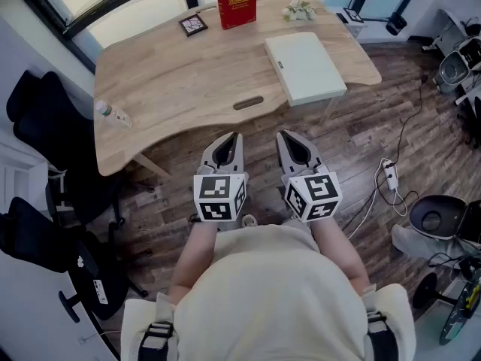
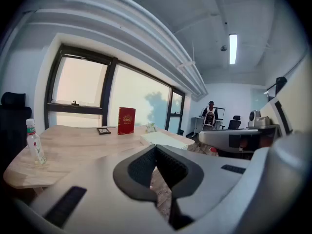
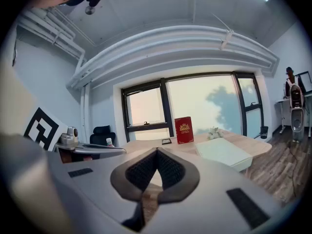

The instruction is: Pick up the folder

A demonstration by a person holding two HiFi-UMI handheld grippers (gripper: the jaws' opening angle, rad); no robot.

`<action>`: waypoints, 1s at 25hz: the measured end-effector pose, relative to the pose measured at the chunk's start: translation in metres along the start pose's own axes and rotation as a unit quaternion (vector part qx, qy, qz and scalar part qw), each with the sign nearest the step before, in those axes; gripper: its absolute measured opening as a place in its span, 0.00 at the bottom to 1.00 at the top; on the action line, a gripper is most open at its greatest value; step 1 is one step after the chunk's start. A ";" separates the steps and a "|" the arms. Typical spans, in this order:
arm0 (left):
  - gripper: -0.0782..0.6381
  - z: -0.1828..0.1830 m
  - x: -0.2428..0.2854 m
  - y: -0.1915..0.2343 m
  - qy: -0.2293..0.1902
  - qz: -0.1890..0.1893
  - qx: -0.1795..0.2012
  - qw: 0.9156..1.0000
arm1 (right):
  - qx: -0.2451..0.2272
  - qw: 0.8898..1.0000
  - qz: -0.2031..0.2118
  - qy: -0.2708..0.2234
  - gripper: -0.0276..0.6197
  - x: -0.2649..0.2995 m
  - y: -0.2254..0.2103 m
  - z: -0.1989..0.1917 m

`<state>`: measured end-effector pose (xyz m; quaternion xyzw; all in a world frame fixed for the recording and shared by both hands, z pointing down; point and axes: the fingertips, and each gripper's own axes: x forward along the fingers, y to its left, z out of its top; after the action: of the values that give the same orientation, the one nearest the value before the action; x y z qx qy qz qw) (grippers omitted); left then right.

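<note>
The folder point(image 1: 304, 68) is a pale, flat rectangle lying on the right part of the wooden desk point(image 1: 173, 74), reaching past the desk's near edge. It also shows in the left gripper view as the folder point(image 2: 161, 138) and in the right gripper view as the folder point(image 3: 224, 152). My left gripper point(image 1: 234, 135) and right gripper point(image 1: 284, 134) hover side by side over the floor, in front of the desk's near edge and well short of the folder. Both point toward the desk with jaws shut and nothing between them. The left gripper point(image 2: 156, 146) and right gripper point(image 3: 157, 150) show tips meeting.
A red book point(image 1: 236, 2) stands at the desk's far edge, with a small framed picture point(image 1: 194, 25) to its left and white flowers point(image 1: 299, 10) to its right. A plastic bottle point(image 1: 113, 114) stands at the left. Black chairs point(image 1: 45, 126) stand left; a power strip point(image 1: 388, 173) lies on the floor.
</note>
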<state>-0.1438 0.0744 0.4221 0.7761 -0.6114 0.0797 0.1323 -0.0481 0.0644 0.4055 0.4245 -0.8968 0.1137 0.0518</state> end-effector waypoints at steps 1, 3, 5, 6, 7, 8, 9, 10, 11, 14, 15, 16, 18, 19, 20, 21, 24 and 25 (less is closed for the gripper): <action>0.14 0.000 -0.001 0.000 0.000 -0.001 0.001 1.000 | 0.001 1.000 0.000 0.000 0.07 -0.001 0.001 0.000; 0.14 0.000 -0.002 -0.001 0.001 -0.002 0.002 1.000 | 0.002 1.000 0.001 0.001 0.07 -0.001 0.002 0.000; 0.14 0.000 -0.003 0.000 0.001 -0.003 0.004 1.000 | 0.000 1.000 0.000 0.002 0.07 -0.001 0.003 -0.001; 0.14 0.000 -0.003 0.000 0.001 -0.004 0.006 1.000 | 0.000 1.000 -0.001 0.002 0.07 -0.001 0.004 -0.001; 0.14 0.000 -0.004 0.001 0.002 -0.005 0.007 1.000 | -0.001 1.000 -0.001 0.002 0.07 0.000 0.005 -0.002; 0.14 0.000 -0.005 0.001 0.002 -0.005 0.009 1.000 | -0.001 1.000 -0.001 0.002 0.07 0.000 0.006 -0.002; 0.14 0.000 -0.005 0.002 0.002 -0.005 0.010 1.000 | 0.001 1.000 0.000 0.001 0.07 0.000 0.007 -0.002; 0.14 0.000 -0.007 0.003 0.001 -0.004 0.010 1.000 | 0.003 1.000 0.001 -0.001 0.07 0.000 0.009 -0.001; 0.14 0.000 -0.008 0.005 0.000 -0.002 0.009 1.000 | 0.006 1.000 0.002 -0.003 0.07 -0.001 0.010 -0.001; 0.14 0.000 -0.011 0.010 -0.002 0.000 0.005 1.000 | 0.009 1.000 -0.003 -0.007 0.07 -0.002 0.014 -0.001; 0.14 0.000 -0.011 0.011 -0.001 -0.001 0.005 1.000 | 0.007 1.000 -0.007 -0.006 0.07 -0.003 0.014 -0.002; 0.14 -0.001 -0.012 0.011 0.000 -0.003 0.006 1.000 | 0.005 1.000 -0.010 -0.005 0.07 -0.004 0.014 -0.003; 0.14 -0.001 -0.012 0.011 0.001 -0.003 0.010 1.000 | 0.002 1.000 -0.017 -0.002 0.07 -0.005 0.012 -0.004; 0.14 -0.001 -0.012 0.012 0.001 -0.003 0.011 1.000 | 0.002 1.000 -0.020 0.000 0.07 -0.006 0.011 -0.005; 0.14 -0.002 -0.013 0.012 0.002 -0.004 0.010 1.000 | 0.004 1.000 -0.023 0.002 0.07 -0.006 0.010 -0.006; 0.14 -0.002 -0.013 0.013 0.003 -0.006 0.008 1.000 | 0.007 1.000 -0.026 0.005 0.07 -0.007 0.010 -0.007; 0.14 -0.004 -0.014 0.012 0.007 -0.011 0.004 1.000 | 0.013 0.999 -0.033 0.015 0.07 -0.008 0.007 -0.010; 0.14 -0.005 -0.013 0.012 0.008 -0.011 0.006 1.000 | 0.012 0.999 -0.035 0.021 0.07 -0.008 0.005 -0.011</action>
<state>-0.1579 0.0854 0.4247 0.7831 -0.6010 0.0880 0.1334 -0.0468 0.0763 0.4139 0.4540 -0.8785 0.1315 0.0693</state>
